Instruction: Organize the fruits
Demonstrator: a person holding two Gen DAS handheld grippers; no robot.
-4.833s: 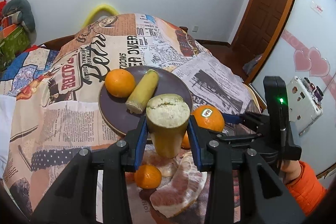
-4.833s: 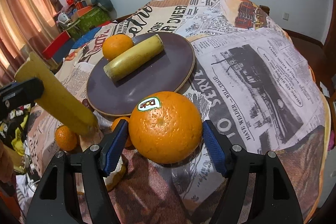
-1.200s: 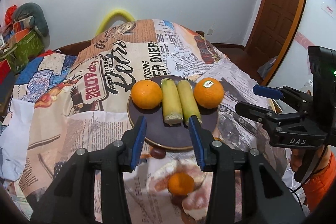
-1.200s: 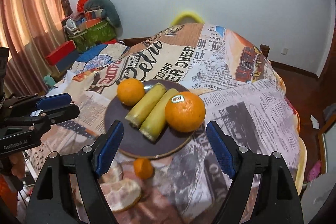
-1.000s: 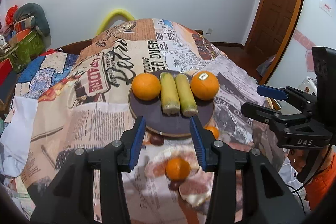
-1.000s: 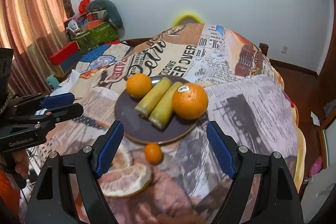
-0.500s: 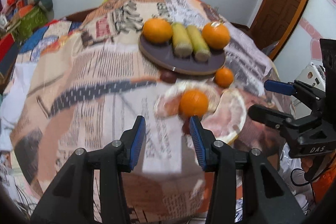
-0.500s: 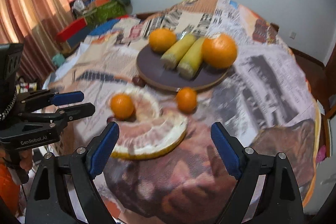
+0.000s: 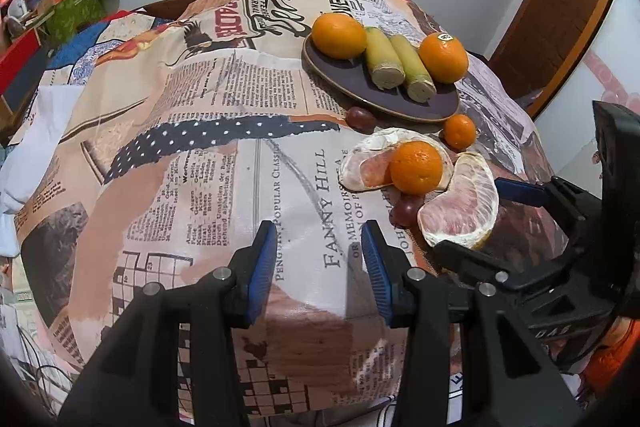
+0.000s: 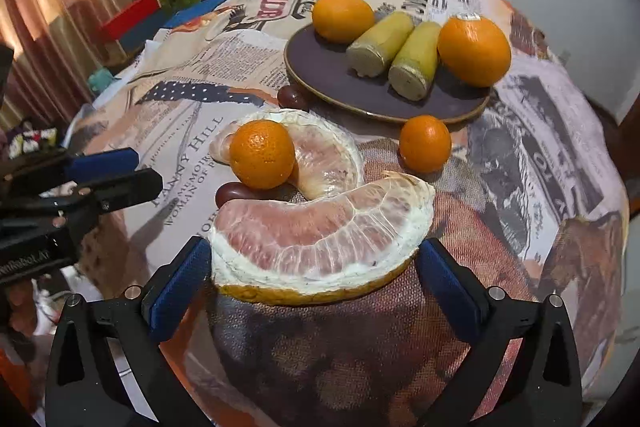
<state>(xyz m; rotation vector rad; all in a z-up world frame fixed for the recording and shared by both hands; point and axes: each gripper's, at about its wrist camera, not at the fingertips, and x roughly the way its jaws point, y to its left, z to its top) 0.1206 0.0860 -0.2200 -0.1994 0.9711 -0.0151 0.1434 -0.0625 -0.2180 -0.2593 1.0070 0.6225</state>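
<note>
Purple-brown, the plate (image 10: 332, 75) sits far on the newsprint tablecloth (image 9: 200, 131), holding two oranges (image 10: 474, 51) with two yellow cane pieces (image 10: 380, 45) between them. Nearer lie two pomelo wedges (image 10: 320, 235), a mandarin (image 10: 262, 154) resting on the farther one. The right gripper (image 10: 314, 281) stands spread around the near wedge, apparently not squeezing it. The left gripper (image 9: 318, 259) hangs released over bare cloth to the left.

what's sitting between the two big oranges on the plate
Two yellow stalks lie side by side between the left orange and the stickered orange on the plate, clearest in the right wrist view.
</note>
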